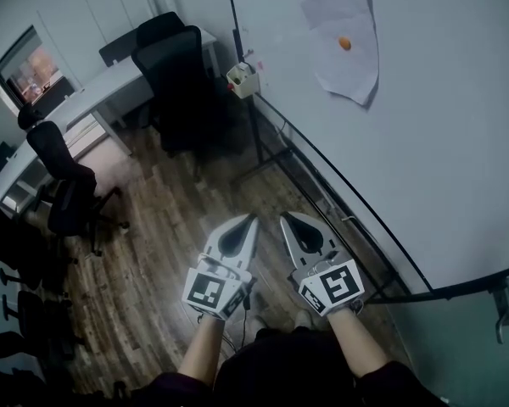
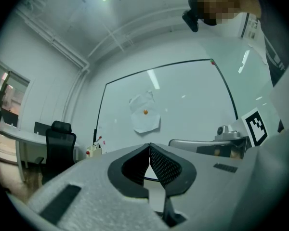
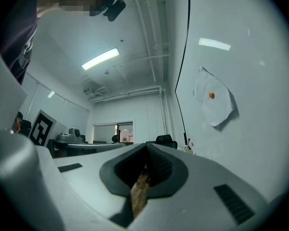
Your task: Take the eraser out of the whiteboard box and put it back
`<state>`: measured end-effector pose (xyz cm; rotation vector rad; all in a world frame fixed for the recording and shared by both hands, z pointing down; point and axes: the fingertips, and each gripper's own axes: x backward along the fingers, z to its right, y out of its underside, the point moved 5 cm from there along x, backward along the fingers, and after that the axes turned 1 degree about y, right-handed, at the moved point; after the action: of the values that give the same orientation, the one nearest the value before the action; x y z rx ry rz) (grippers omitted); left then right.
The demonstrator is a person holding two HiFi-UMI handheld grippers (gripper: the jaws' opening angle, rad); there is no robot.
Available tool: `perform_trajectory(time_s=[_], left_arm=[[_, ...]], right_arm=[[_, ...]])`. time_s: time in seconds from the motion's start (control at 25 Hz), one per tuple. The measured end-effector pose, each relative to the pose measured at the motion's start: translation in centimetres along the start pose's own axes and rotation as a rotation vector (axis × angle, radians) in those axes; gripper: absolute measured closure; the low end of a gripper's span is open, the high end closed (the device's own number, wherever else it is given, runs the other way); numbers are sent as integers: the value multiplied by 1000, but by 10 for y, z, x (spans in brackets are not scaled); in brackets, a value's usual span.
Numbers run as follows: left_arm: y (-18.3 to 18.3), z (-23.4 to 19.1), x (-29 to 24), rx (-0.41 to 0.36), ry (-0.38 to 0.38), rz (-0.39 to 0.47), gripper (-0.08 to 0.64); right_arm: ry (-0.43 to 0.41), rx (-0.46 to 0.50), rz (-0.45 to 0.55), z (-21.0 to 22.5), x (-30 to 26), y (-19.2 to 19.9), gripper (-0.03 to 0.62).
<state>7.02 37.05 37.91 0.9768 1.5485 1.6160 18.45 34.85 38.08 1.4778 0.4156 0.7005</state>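
Grippers closed: left gripper (image 1: 254, 218), right gripper (image 1: 284, 217).

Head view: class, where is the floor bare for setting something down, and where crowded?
Bare brown wooden floor lies between the black office chairs and the white whiteboard. Crowded at left: chairs beside the white desk.

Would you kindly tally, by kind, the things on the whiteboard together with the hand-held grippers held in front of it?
White paper sheet: 1
Orange round magnet: 1
Small pale whiteboard box: 1
Grey hand-held grippers: 2, the left hand-held gripper and the right hand-held gripper
Total: 5
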Motion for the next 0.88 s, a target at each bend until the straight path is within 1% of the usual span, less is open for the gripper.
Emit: perform_trajectory(time_s=[0.28, 0.48, 0.6, 0.72, 0.88], left_arm=[[4, 15, -16, 14, -39, -12, 555], [7, 21, -26, -5, -80, -20, 555], [4, 22, -31, 11, -112, -32, 555], [7, 14, -34, 11, -132, -49, 555], [15, -12, -38, 7, -147, -51, 555]], right_arm=[[14, -18, -8, 32, 20, 1, 591], [-9, -44, -16, 50, 27, 5, 591], [-23, -63, -23, 60, 25, 8, 589], [-29, -84, -26, 68, 14, 12, 591], [-44, -96, -33, 70, -11, 24, 591]])
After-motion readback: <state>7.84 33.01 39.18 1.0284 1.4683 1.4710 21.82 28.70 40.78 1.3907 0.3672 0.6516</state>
